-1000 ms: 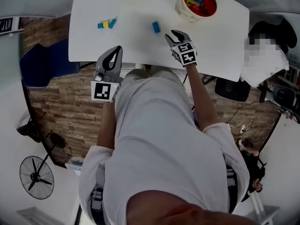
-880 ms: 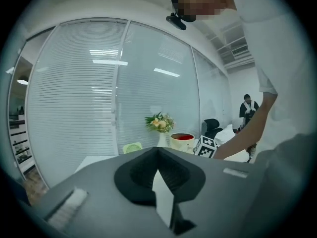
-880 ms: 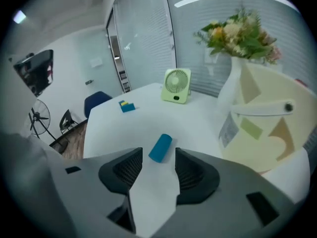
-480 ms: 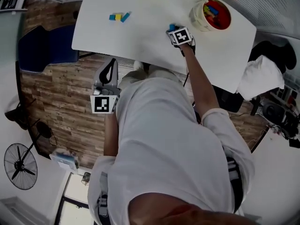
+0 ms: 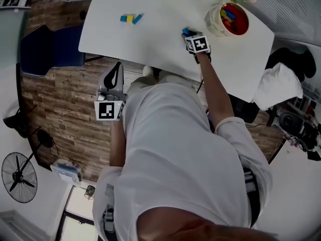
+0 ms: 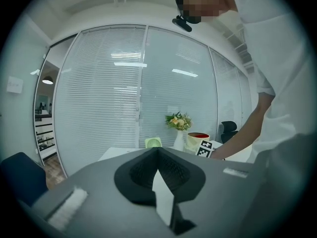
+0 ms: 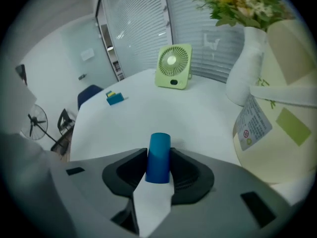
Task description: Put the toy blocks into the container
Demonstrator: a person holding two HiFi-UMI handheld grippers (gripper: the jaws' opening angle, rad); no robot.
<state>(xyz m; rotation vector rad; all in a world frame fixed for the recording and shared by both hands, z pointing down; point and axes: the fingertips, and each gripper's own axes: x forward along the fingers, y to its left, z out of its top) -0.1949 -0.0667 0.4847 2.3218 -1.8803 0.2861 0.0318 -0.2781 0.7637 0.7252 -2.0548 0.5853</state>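
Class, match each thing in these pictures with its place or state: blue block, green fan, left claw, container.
Things:
1. blue block
2. green fan
3. left claw
4. container

Places or states:
A. shut and empty
B. between the right claw's jaws
C. holds coloured blocks
D. at the far side of the table

Pairs: 1-B, 2-D, 3-A, 4-C.
Note: the right claw's jaws are closing on the blue block.

The label on the container bears a red round sign and print too small to read.
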